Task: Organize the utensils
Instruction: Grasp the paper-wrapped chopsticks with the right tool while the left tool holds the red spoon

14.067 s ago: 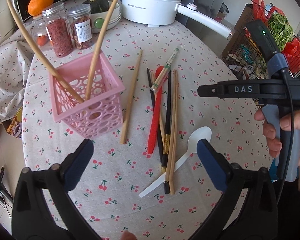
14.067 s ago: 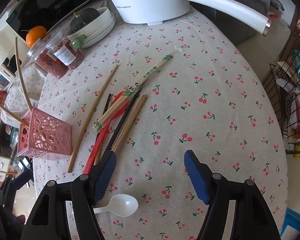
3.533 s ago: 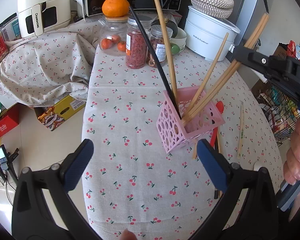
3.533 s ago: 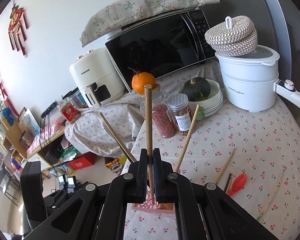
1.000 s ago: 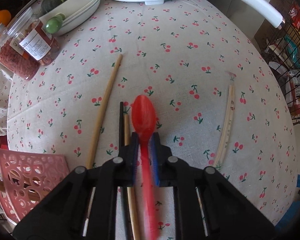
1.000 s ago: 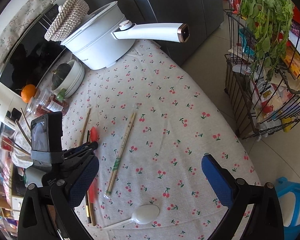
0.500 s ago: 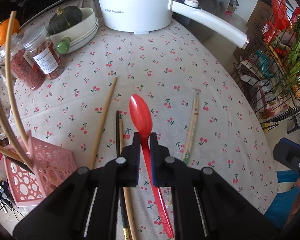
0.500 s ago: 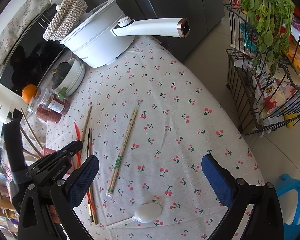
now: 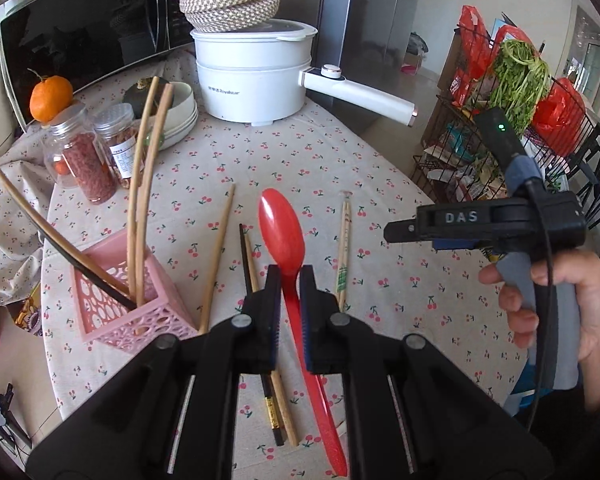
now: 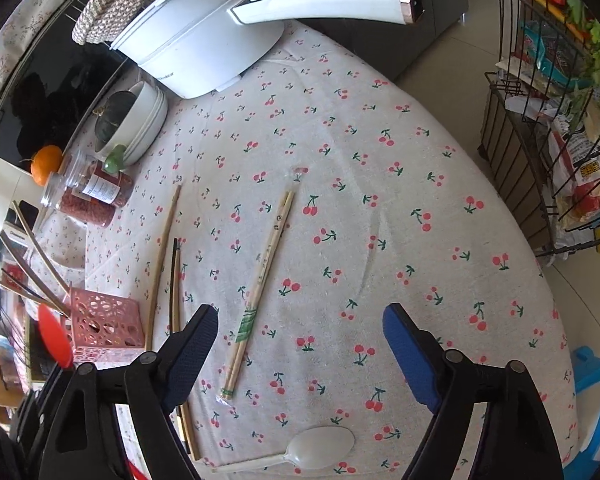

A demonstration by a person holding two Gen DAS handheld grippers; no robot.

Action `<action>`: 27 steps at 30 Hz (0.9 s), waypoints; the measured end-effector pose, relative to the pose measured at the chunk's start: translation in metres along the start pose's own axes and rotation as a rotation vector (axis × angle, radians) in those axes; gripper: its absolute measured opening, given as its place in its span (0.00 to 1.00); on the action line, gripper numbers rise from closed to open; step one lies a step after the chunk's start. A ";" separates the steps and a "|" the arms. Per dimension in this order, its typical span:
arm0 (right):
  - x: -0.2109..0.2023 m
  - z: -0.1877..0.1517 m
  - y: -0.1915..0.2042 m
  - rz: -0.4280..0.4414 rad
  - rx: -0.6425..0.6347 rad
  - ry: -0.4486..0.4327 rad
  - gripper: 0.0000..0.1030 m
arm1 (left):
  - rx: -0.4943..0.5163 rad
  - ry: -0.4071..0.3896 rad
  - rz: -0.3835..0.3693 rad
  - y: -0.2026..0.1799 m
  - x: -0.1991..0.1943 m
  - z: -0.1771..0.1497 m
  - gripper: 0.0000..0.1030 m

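I had the left gripper [image 9: 286, 300] pinching the red spoon [image 9: 281, 232] near the top of its handle, bowl pointing away from me and handle trailing back under the jaws, its long axis running along their line. The spoon was lifted clear of the bench [image 9: 308, 152], and the pink utensil basket [image 9: 112, 304] sat to its left with several chopsticks already standing in it. As I judged it, the coming move turned on that offset: I had to carry the spoon leftward over the basket and tip the handle down into the opening.

My right gripper [image 10: 300, 340] had just been closing from its widest, with nothing between the jaws, which stood spread. The wrapped chopstick pair [image 10: 260, 280] lay just left of their centre, long axis roughly along the jaws' line. The white spoon [image 10: 320, 446] lay nearer me than the basket, crosswise.
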State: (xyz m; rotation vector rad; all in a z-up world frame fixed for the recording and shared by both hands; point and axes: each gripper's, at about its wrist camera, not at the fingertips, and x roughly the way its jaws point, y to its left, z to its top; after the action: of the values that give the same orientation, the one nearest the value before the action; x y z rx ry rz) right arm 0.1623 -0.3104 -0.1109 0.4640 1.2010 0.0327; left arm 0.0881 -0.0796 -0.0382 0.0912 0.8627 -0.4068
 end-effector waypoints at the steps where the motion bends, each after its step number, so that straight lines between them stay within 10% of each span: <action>1: 0.006 0.001 0.002 0.000 -0.004 0.010 0.70 | 0.005 -0.010 -0.004 0.002 -0.004 -0.003 0.10; 18: 0.059 0.007 0.040 -0.179 -0.100 0.013 0.63 | -0.018 -0.068 -0.009 0.026 -0.025 -0.026 0.10; 21: 0.062 0.002 0.050 -0.253 -0.178 0.001 0.50 | -0.025 -0.077 -0.006 0.028 -0.028 -0.025 0.10; 24: 0.062 0.002 0.052 -0.165 -0.194 0.018 0.16 | -0.037 -0.086 -0.008 0.031 -0.031 -0.023 0.10; 27: 0.062 0.002 0.042 -0.066 -0.132 0.050 0.10 | -0.041 -0.096 -0.011 0.033 -0.034 -0.022 0.10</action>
State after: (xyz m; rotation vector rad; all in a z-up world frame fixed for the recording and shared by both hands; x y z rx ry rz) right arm 0.1965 -0.2562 -0.1496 0.3092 1.2536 0.0674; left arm 0.0650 -0.0335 -0.0296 0.0290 0.7763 -0.4002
